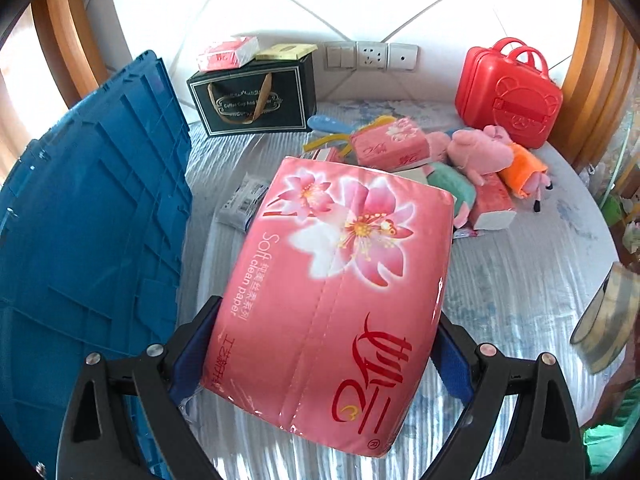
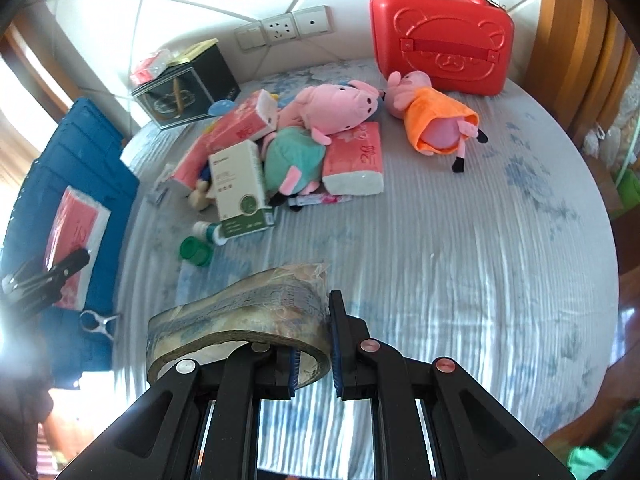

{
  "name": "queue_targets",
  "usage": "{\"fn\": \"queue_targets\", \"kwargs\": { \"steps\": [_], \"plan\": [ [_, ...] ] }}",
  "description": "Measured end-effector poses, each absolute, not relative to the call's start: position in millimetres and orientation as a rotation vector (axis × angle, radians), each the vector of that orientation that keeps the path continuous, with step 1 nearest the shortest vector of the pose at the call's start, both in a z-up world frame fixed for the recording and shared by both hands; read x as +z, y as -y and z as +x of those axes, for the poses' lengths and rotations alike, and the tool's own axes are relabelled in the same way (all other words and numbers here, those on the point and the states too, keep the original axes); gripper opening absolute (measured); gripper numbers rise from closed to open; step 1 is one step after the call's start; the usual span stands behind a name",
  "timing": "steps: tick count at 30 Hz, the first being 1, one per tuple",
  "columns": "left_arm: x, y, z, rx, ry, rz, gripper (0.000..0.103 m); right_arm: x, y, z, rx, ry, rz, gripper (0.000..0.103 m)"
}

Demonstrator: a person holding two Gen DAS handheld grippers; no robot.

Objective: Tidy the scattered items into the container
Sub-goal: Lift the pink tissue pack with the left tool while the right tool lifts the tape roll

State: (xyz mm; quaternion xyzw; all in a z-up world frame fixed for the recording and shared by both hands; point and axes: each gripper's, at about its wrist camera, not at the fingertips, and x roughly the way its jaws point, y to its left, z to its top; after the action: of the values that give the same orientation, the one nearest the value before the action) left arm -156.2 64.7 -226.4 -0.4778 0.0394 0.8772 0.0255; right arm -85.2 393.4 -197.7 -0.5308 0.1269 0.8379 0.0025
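Note:
My left gripper (image 1: 328,314) is shut on a large pink tissue pack (image 1: 332,280) and holds it above the table, beside the blue crate (image 1: 80,220). My right gripper (image 2: 316,344) is shut on the wall of a plastic-wrapped tape roll (image 2: 240,320), lifted off the table. The right wrist view shows the same tissue pack (image 2: 76,228) against the blue crate (image 2: 92,148). A pile lies at the back: two pink plush pigs (image 2: 336,108), more tissue packs (image 2: 354,160), a white and green box (image 2: 238,184) and a green-capped bottle (image 2: 196,252).
A red toy suitcase (image 2: 440,32) stands at the back right and a black gift box (image 2: 188,88) at the back left, under wall sockets (image 2: 280,28). A metal clip (image 2: 98,322) rests on the crate's edge. The round table (image 2: 460,260) has a striped plastic cover.

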Motion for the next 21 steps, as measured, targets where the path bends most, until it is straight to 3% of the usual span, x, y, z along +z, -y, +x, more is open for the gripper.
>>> {"fn": "queue_targets", "kwargs": {
  "steps": [21],
  "plan": [
    [-150, -75, -123, 2.766, -0.105, -1.328, 0.095, -115, -403, -57, 2.766, -0.472, -1.464, 0.012]
  ]
}}
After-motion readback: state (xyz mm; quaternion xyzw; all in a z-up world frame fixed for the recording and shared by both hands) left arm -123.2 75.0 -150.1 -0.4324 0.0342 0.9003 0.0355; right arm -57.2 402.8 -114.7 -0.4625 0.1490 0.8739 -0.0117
